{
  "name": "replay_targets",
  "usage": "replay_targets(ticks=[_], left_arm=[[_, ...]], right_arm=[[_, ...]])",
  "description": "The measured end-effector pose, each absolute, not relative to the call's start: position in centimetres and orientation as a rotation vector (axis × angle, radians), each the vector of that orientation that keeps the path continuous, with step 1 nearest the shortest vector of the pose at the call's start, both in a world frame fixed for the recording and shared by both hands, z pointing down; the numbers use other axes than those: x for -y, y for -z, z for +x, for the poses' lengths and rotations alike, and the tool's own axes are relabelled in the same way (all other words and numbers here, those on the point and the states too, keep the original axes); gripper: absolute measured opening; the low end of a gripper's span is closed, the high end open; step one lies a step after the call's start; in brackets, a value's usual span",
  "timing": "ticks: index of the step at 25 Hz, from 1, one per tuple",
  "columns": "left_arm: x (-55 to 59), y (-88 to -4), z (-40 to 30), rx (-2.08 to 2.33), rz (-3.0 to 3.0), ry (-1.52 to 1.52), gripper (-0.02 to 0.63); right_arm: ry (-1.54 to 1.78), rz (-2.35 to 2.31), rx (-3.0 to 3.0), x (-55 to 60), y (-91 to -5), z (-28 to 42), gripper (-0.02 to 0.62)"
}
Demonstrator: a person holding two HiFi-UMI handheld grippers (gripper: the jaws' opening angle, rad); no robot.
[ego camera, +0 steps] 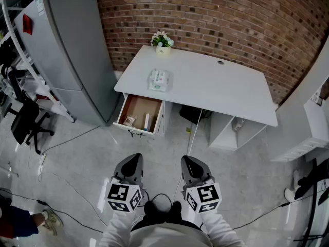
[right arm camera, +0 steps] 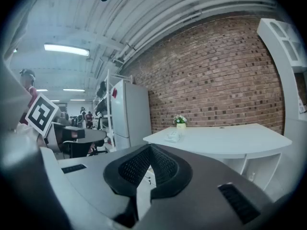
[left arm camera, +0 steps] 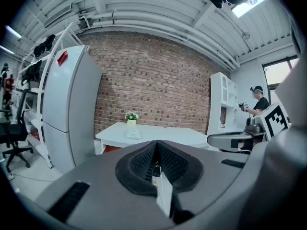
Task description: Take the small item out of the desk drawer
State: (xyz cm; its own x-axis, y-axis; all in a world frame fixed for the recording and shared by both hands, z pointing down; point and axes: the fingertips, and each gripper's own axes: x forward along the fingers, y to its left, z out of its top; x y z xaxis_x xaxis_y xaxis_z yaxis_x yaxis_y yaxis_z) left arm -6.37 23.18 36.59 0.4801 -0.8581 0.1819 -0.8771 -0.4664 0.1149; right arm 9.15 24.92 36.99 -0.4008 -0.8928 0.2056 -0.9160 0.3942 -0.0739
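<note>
The white desk (ego camera: 216, 86) stands against the brick wall, and its left drawer (ego camera: 138, 108) is pulled open. Inside the drawer lie a small pale packet (ego camera: 128, 121) and a slim white and blue item (ego camera: 147, 121). My left gripper (ego camera: 134, 159) and right gripper (ego camera: 188, 161) hover side by side over the floor, well short of the desk. Both are shut with nothing between the jaws. In the left gripper view the left gripper (left arm camera: 156, 146) points at the desk (left arm camera: 153, 134). The right gripper (right arm camera: 149, 149) also faces the desk (right arm camera: 225, 140) in its own view.
A tissue pack (ego camera: 159, 80) and a small flower pot (ego camera: 162, 41) sit on the desk. A grey fridge (ego camera: 72, 50) stands to its left, with a black office chair (ego camera: 23, 120) beyond. Cables (ego camera: 67, 187) trail over the floor. White cabinets (ego camera: 308, 122) stand on the right.
</note>
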Motion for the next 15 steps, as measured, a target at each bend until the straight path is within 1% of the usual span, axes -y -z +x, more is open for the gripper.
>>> replay_targets(ticks=[6, 15], left_arm=[[-23.5, -36.7, -4.6, 1.520, 2.522, -0.179, 0.017], [-23.5, -36.5, -2.1, 1.610, 2.471, -0.203, 0.017]], right_arm=[[-0.308, 1.614, 2.543, -25.4, -37.1, 10.6, 0.026], [-0.281, 1.558, 2.588, -26.1, -36.6, 13.3, 0.028]])
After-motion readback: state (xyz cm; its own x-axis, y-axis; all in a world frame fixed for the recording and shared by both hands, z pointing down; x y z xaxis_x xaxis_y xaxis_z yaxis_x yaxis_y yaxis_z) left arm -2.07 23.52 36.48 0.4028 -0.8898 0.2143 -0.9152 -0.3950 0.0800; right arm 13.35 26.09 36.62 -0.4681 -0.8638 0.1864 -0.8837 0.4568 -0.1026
